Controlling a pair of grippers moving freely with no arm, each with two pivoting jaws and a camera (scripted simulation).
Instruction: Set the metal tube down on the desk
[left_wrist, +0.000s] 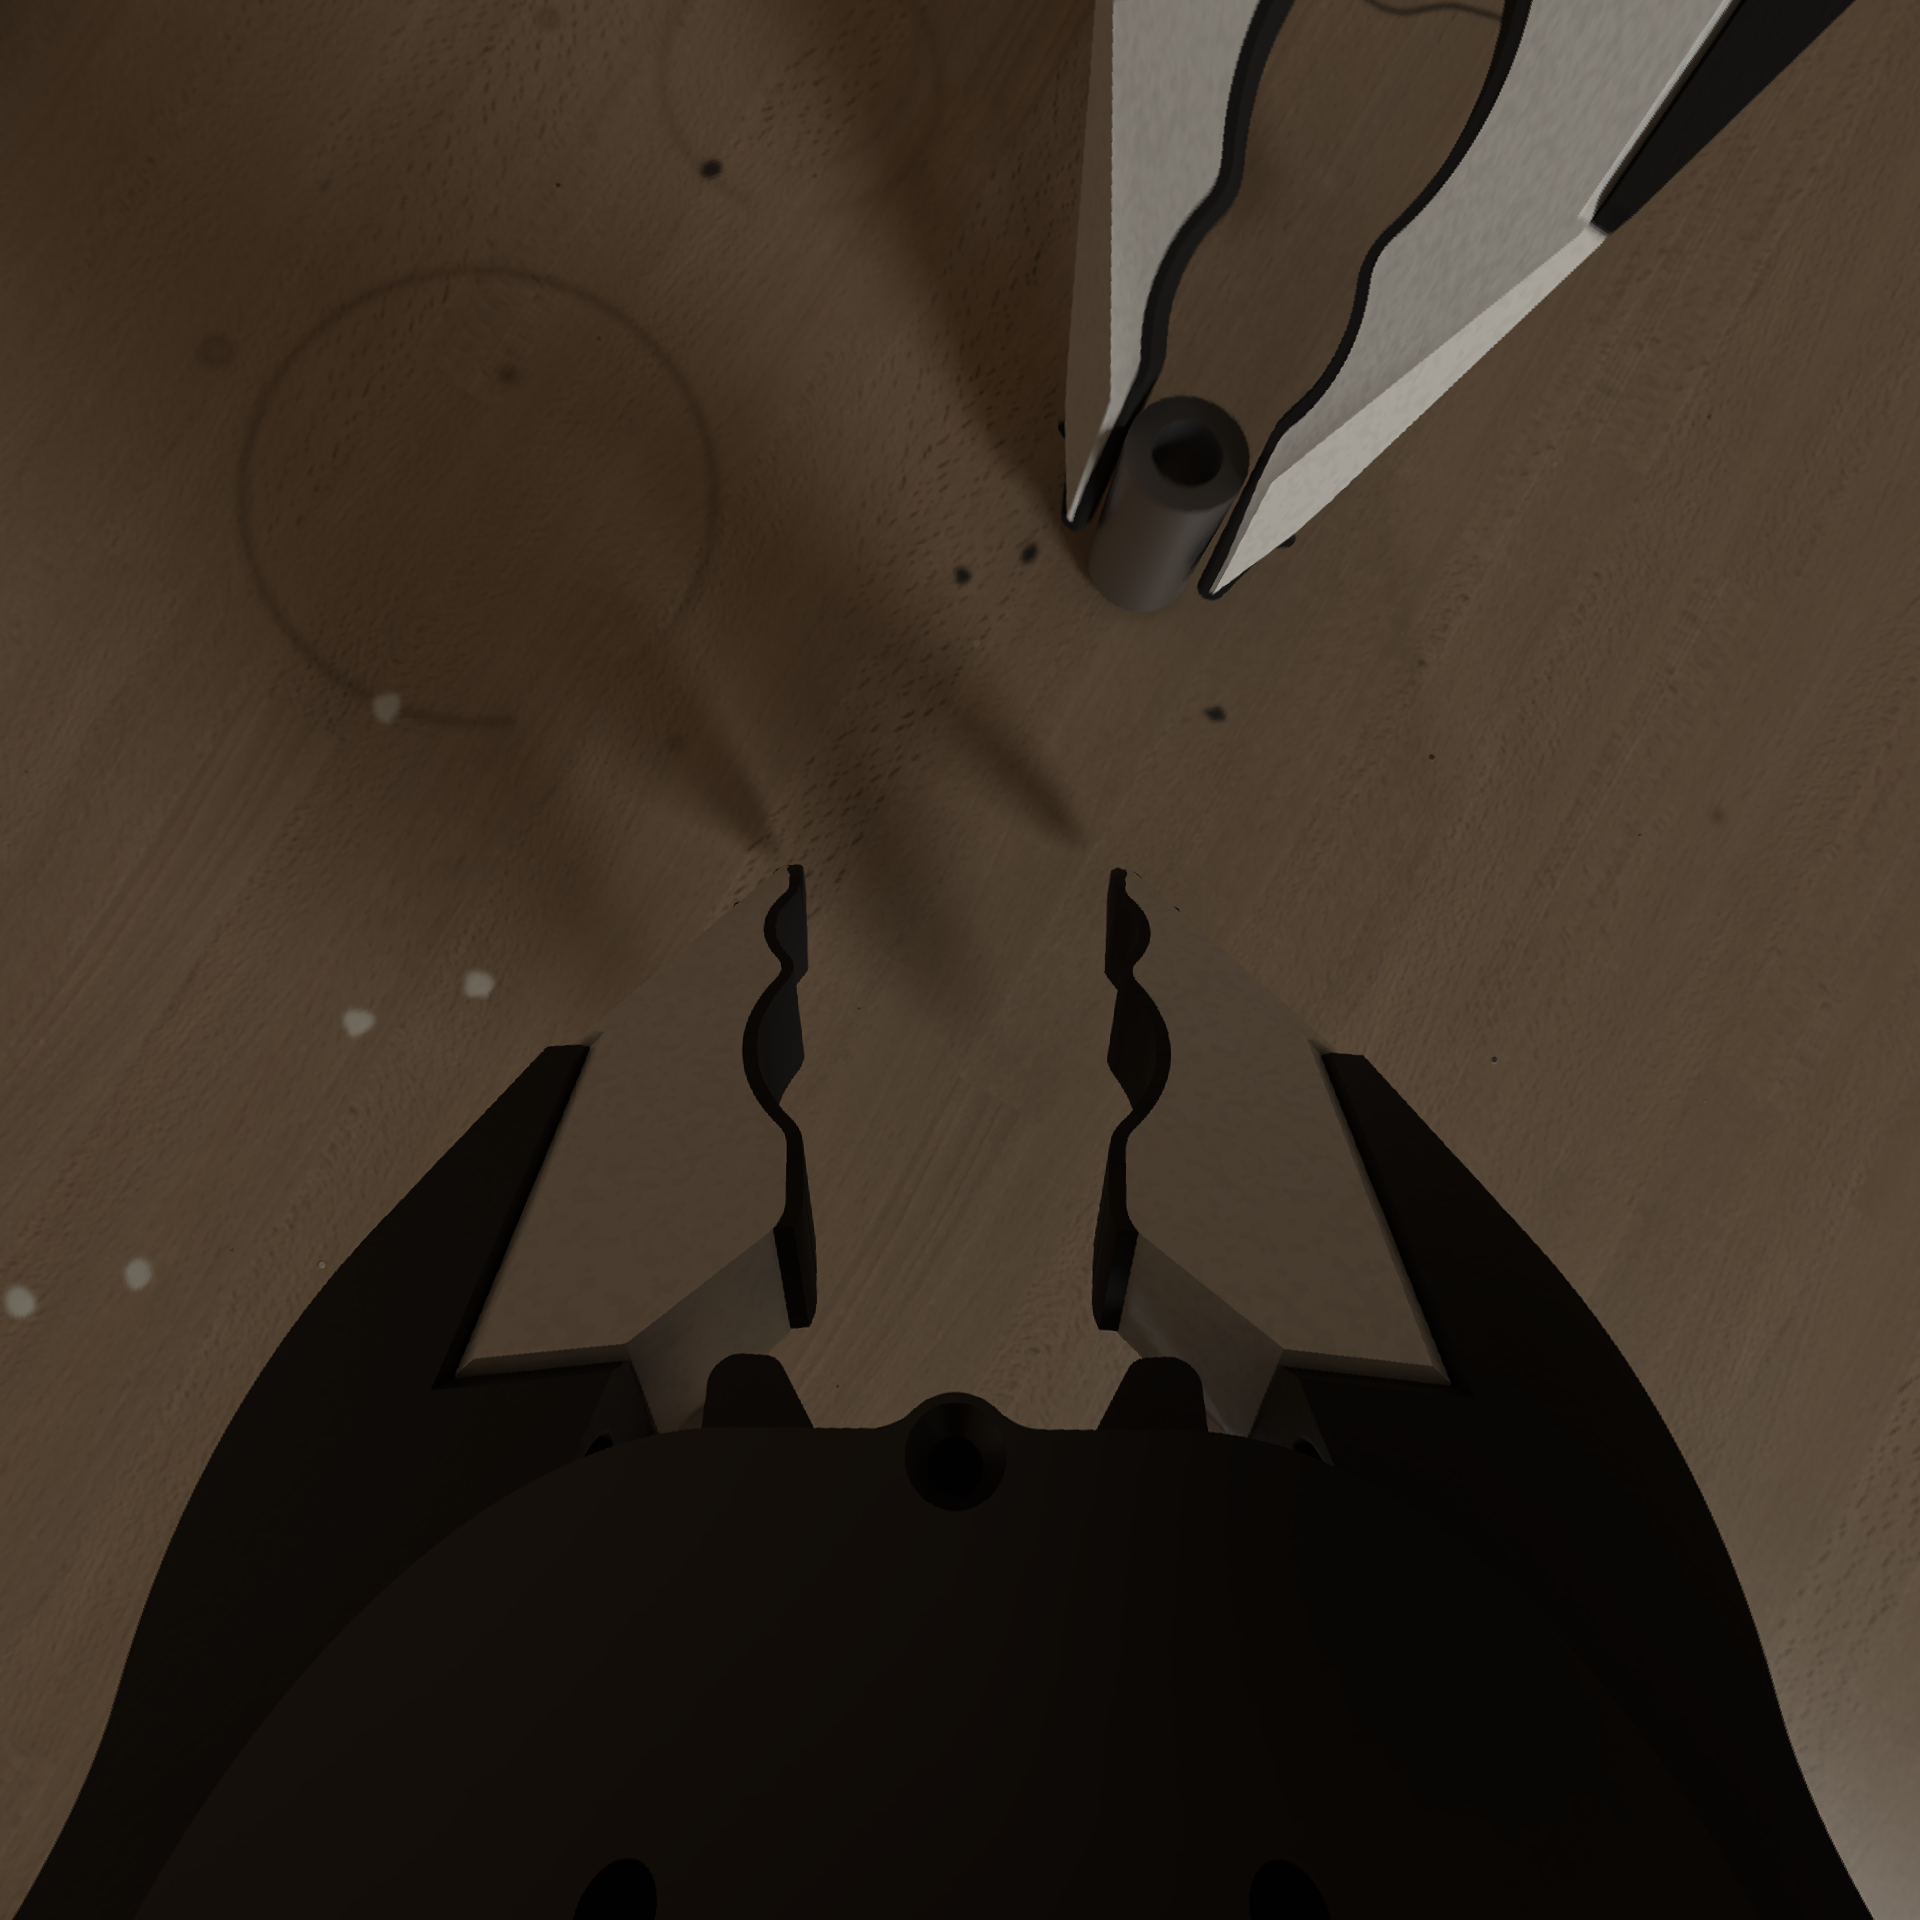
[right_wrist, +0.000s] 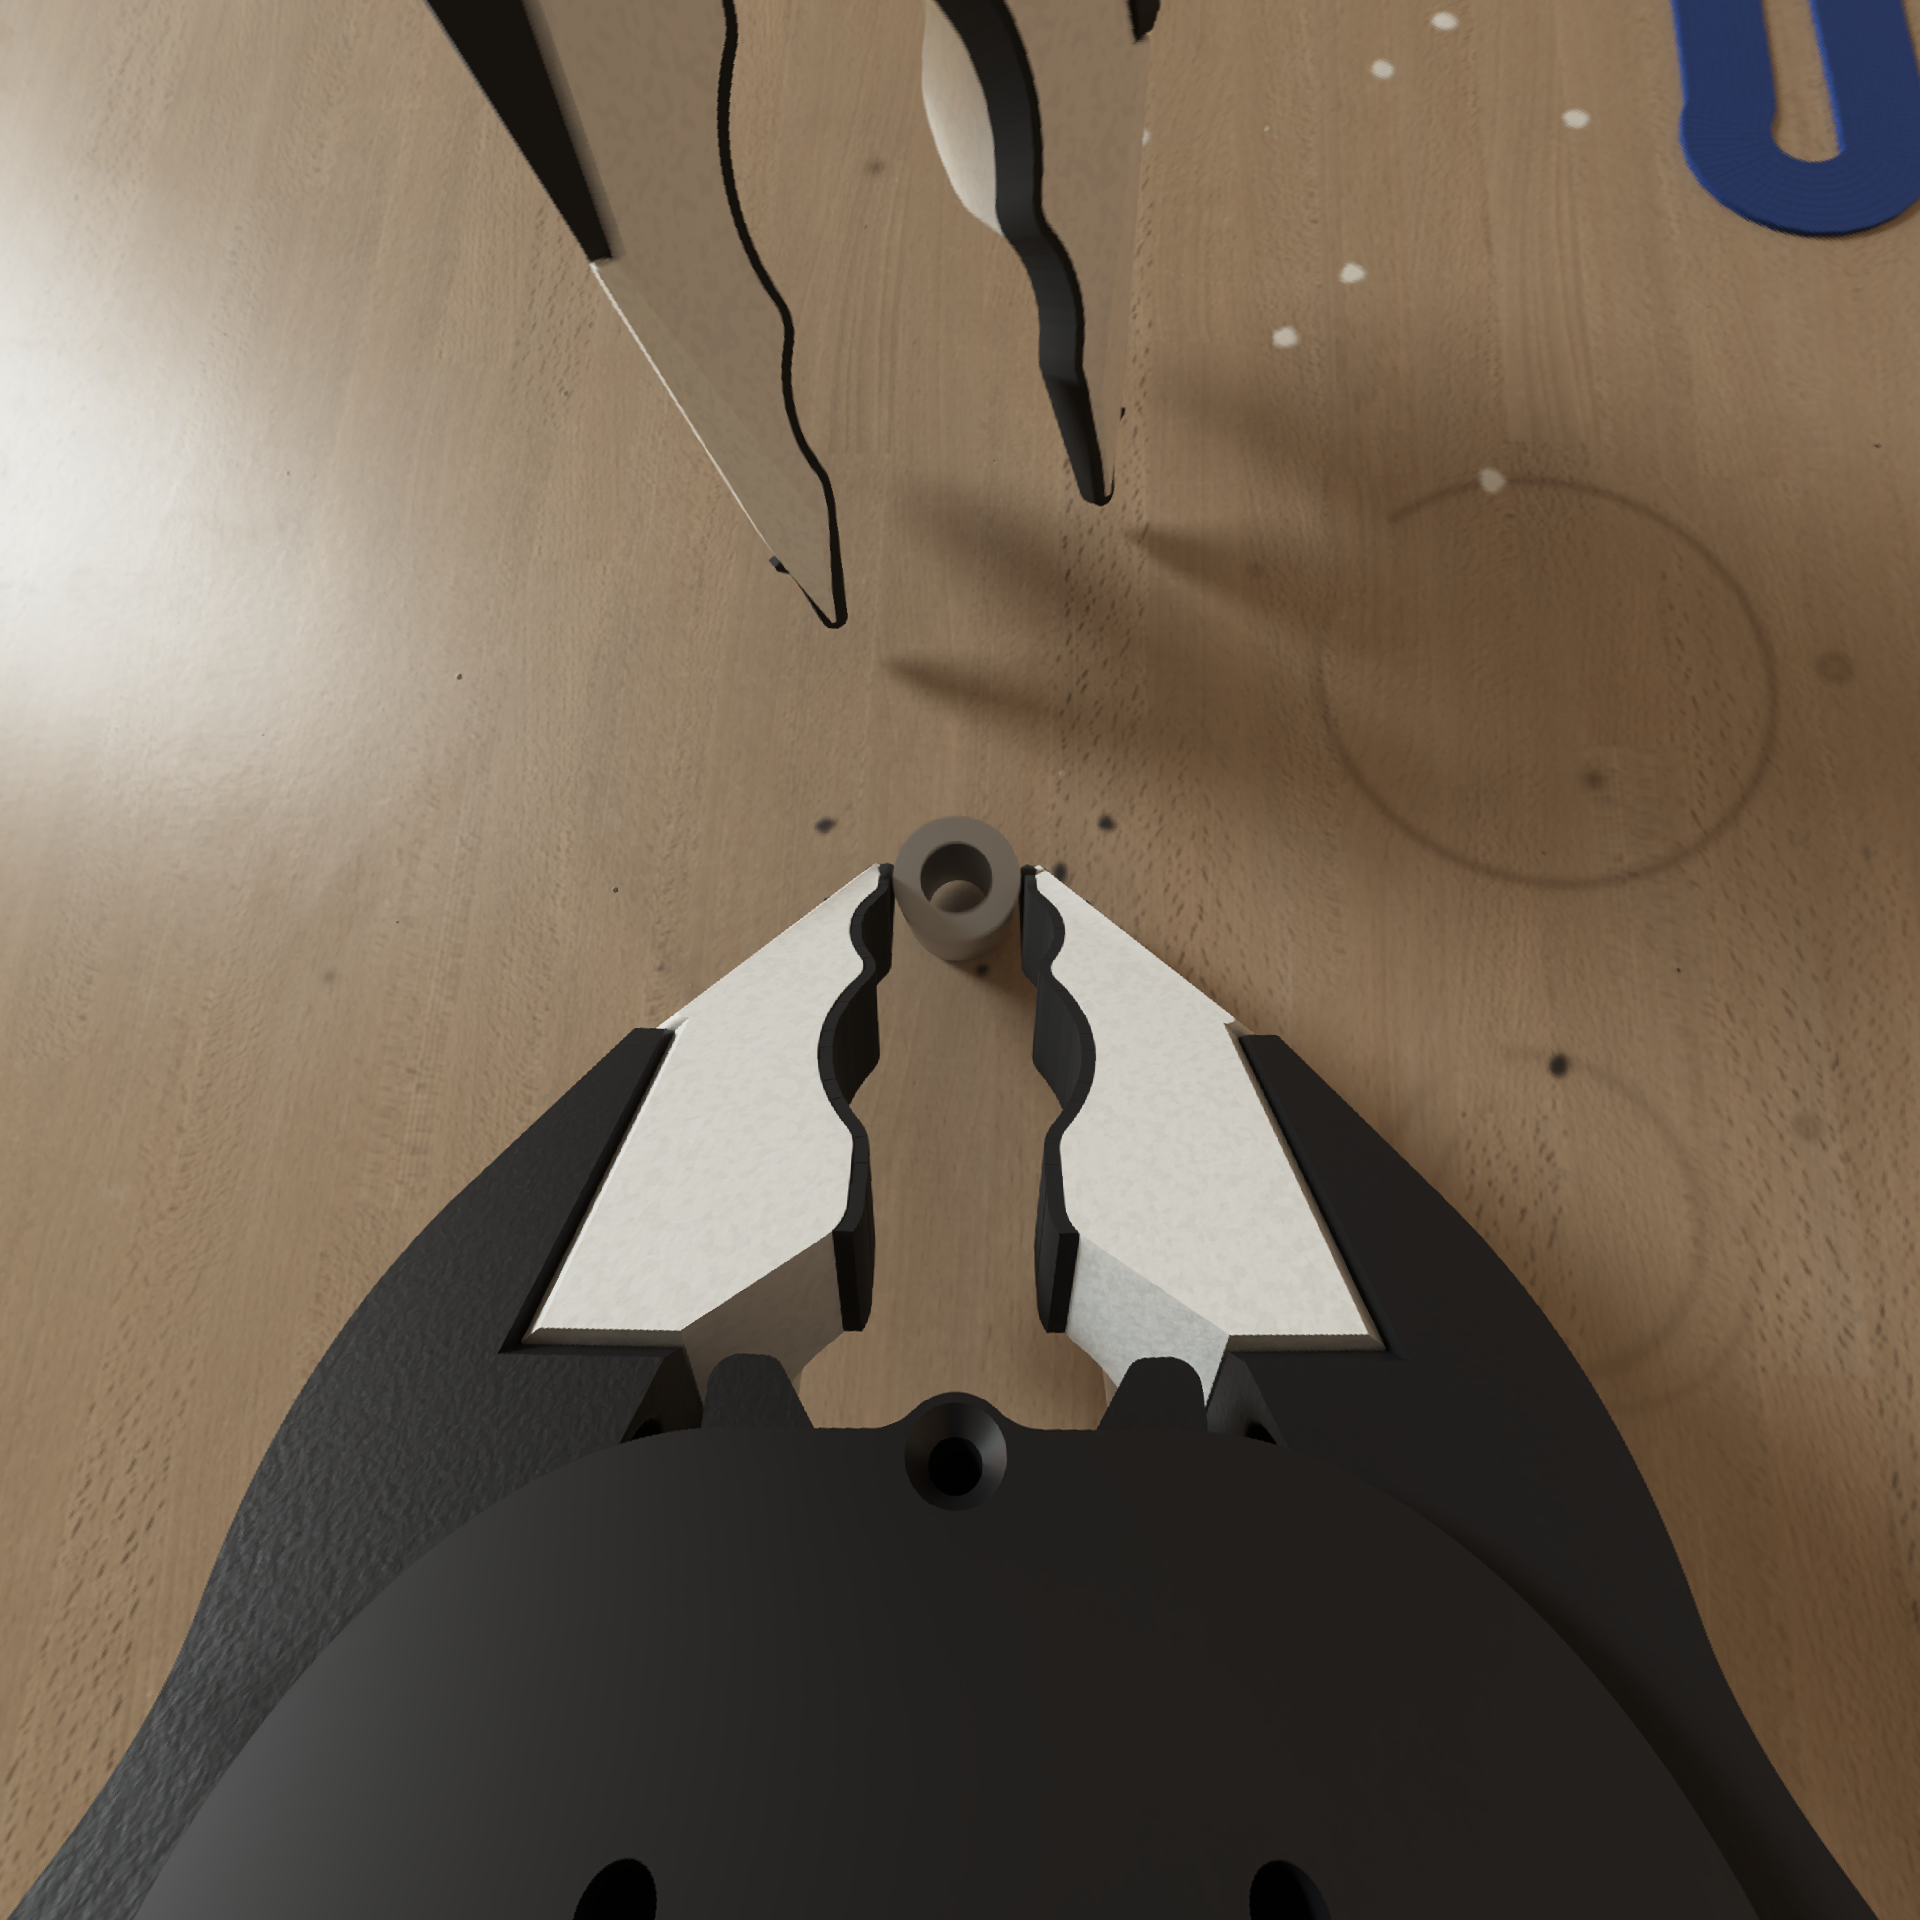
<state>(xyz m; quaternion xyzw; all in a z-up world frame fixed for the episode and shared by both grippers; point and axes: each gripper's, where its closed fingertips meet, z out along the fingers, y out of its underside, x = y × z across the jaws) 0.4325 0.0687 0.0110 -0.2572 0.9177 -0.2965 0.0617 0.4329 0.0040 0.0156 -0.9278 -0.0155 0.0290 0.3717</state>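
The metal tube (right_wrist: 961, 930) is a short grey hollow cylinder, held upright between the tips of my right gripper (right_wrist: 958, 883), which is shut on it. Its lower end is at or just above the wooden desk (right_wrist: 312, 831); I cannot tell if it touches. In the left wrist view the tube (left_wrist: 1164, 509) and the right gripper (left_wrist: 1148, 551) are at the upper right. My left gripper (left_wrist: 956, 883) is open and empty, hovering over the desk opposite the right one, tips apart from the tube. It also shows in the right wrist view (right_wrist: 966, 551).
A flat blue looped piece (right_wrist: 1766, 177) lies on the desk at the far upper right of the right wrist view. The desk has faint ring stains (left_wrist: 478, 499), dark specks and white flecks. Gripper shadows fall between the two grippers.
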